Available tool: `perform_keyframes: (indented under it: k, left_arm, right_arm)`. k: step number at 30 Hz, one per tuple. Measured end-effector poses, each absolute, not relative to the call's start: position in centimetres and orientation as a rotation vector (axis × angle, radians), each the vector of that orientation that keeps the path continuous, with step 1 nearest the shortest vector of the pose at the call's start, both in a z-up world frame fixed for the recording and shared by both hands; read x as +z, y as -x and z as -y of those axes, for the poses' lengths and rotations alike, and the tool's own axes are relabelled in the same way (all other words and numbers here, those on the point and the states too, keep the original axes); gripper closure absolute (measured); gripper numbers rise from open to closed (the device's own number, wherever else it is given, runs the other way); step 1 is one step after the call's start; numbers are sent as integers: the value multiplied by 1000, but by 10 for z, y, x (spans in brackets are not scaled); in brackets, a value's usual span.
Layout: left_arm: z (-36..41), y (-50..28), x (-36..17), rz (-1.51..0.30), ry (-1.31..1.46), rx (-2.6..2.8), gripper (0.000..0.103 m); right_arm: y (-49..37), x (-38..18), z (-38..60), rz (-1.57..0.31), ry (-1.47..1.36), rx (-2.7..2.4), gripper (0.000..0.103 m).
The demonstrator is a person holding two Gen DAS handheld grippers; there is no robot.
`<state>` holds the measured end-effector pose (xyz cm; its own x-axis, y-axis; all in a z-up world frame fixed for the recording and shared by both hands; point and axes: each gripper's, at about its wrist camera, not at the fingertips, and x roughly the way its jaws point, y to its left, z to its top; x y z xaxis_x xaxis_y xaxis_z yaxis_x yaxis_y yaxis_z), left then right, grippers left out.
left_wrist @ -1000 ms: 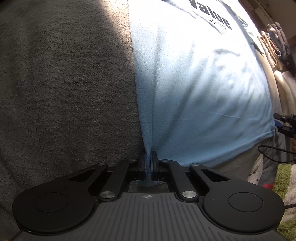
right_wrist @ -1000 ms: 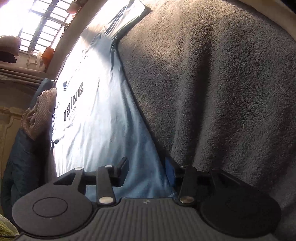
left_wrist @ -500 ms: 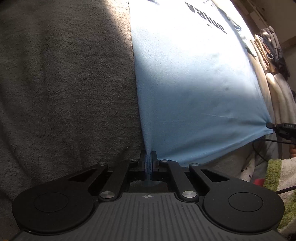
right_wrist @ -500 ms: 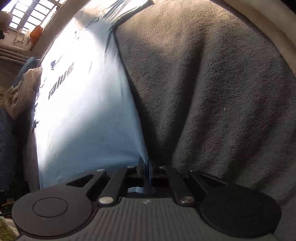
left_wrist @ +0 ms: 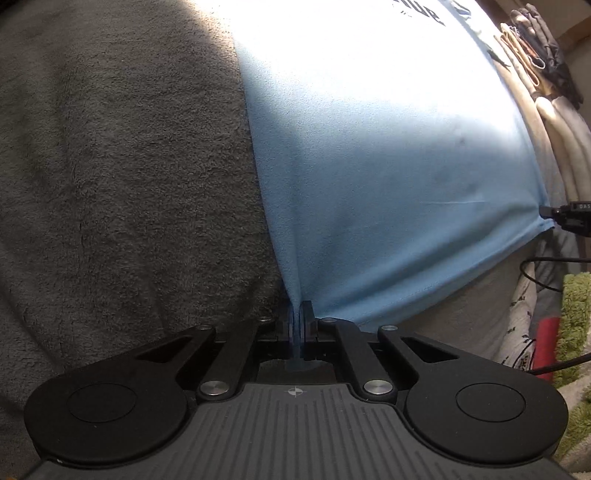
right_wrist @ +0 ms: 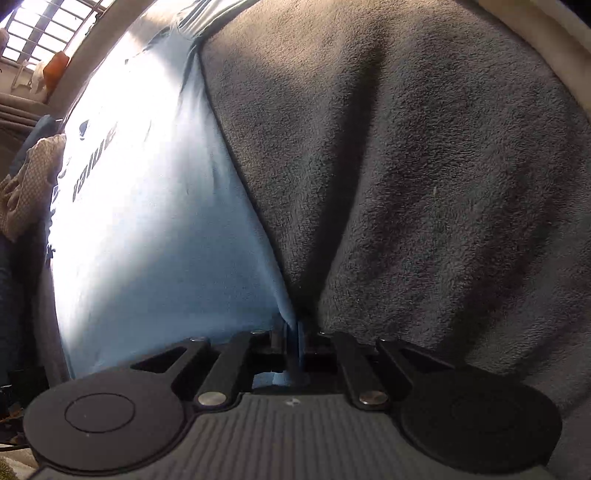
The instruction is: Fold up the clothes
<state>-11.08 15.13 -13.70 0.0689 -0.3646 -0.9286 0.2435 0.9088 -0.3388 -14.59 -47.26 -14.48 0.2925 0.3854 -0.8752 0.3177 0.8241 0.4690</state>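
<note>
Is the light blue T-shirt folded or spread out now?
Spread out. The light blue T-shirt lies flat in one layer on the grey blanket, with no fold visible; the left tool and right tool pinch its hem corners.

Probably a home bedroom: grey fleece blanket (left_wrist: pixel 129 177), stacked folded clothes (left_wrist: pixel 546 96), barred window (right_wrist: pixel 40 26).

You are working over a grey fleece blanket (left_wrist: pixel 122 177) that covers the whole support surface; its pile is rumpled into soft ridges and folds in the right wrist view (right_wrist: pixel 424 192). Directly on it lies a light blue T-shirt (left_wrist: pixel 388 158), spread flat with its dark printed lettering facing up, part sunlit and part shaded. Its long side edge runs straight across the blanket (right_wrist: pixel 147 229).
</note>
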Motion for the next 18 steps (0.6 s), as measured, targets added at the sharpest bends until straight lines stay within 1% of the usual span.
perform_keyframes:
  k: [2, 3, 4, 5, 6, 7, 8, 9, 14, 16, 18]
  left_arm:
    - [-153, 111, -136, -1439, 93, -472, 98]
    - [-155, 112, -135, -1449, 83, -471, 90]
    - [-158, 112, -134, -1453, 75, -465, 81]
    - [-161, 112, -132, -1454, 69, -459, 78]
    - [-165, 112, -129, -1457, 52, -458, 76]
    - [-170, 111, -125, -1461, 28, -460, 76]
    - [-175, 110, -120, -1456, 0, -453, 76]
    - [-180, 107, -115, -1448, -32, -443, 75]
    - [-208, 74, -85, -1331, -60, -351, 75]
    - [-205, 49, -76, -1242, -61, -342, 75]
    - [-183, 18, -71, -1137, -75, -346, 74]
  right_arm:
    - [146, -140, 475, -1304, -625, 61, 89]
    - [147, -136, 477, -1303, -612, 60, 82]
    - [147, -132, 480, -1303, -599, 59, 78]
    - [148, -128, 482, -1303, -587, 58, 76]
    - [149, -125, 485, -1303, -574, 57, 72]
    - [148, -119, 488, -1299, -545, 51, 67]
    - [147, -113, 491, -1295, -511, 45, 65]
    - [146, -106, 494, -1288, -468, 33, 60]
    - [127, -65, 497, -1162, -303, -9, 59]
    - [109, -54, 484, -1098, -258, 23, 61]
    - [90, -50, 458, -1033, -216, 93, 62]
